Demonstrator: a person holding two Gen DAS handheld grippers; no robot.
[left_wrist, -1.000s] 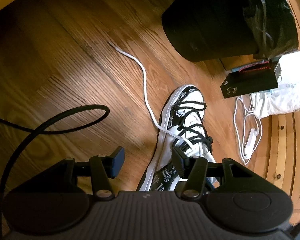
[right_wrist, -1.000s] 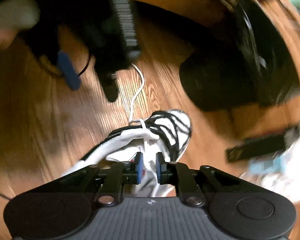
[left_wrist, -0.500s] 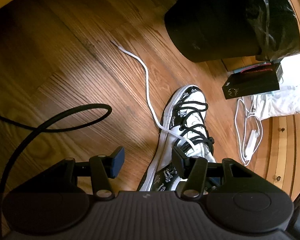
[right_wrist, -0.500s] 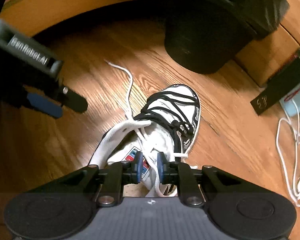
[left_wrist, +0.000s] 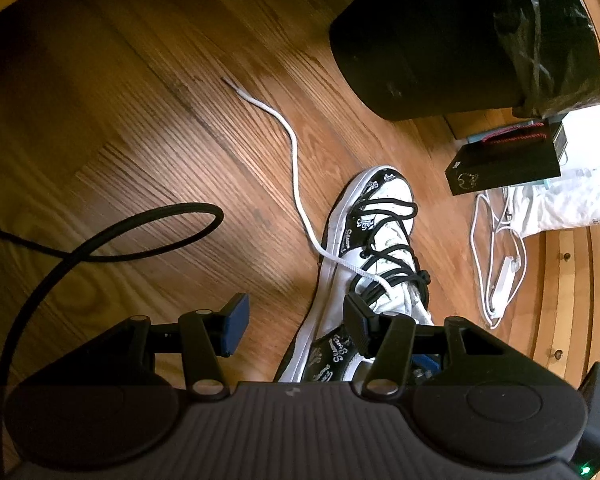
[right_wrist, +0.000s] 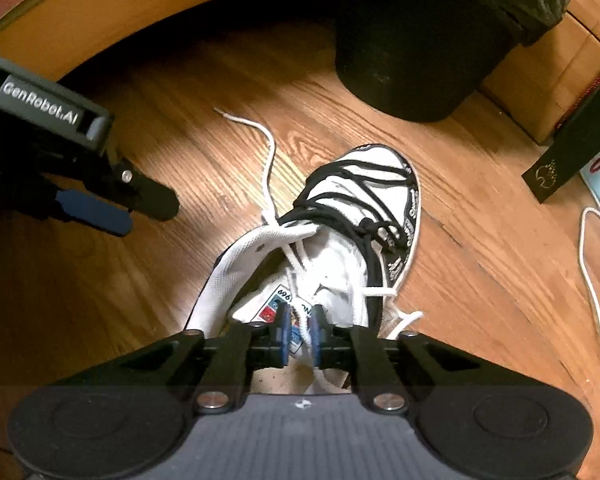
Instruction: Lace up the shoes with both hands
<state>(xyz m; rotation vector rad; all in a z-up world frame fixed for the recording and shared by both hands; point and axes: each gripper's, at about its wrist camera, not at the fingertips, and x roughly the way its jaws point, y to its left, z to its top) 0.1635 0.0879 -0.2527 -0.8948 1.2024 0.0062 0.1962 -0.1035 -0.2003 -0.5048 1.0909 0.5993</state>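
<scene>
A white high-top shoe [right_wrist: 352, 248] with black trim and black laces lies on the wood floor, toe pointing away. It also shows in the left wrist view [left_wrist: 380, 240]. A loose white lace [left_wrist: 294, 160] runs from its eyelets out across the floor to the left. My right gripper [right_wrist: 300, 334] is over the shoe's tongue, jaws nearly closed on a strand of white lace [right_wrist: 306, 330]. My left gripper [left_wrist: 296, 320] is open and empty, just left of the shoe's ankle; it shows in the right wrist view [right_wrist: 112, 204] at the left.
A black bin [left_wrist: 440, 40] with a bag liner stands beyond the shoe. A black box [left_wrist: 500, 164], a white charger cable [left_wrist: 496, 264] and white cloth [left_wrist: 572, 204] lie to the right by wooden furniture [left_wrist: 572, 292]. A black cable [left_wrist: 112, 248] loops on the floor at left.
The right gripper has swung from a blurred view to settle over the shoe's tongue, with the white lace now between its pads. The left gripper has barely moved.
</scene>
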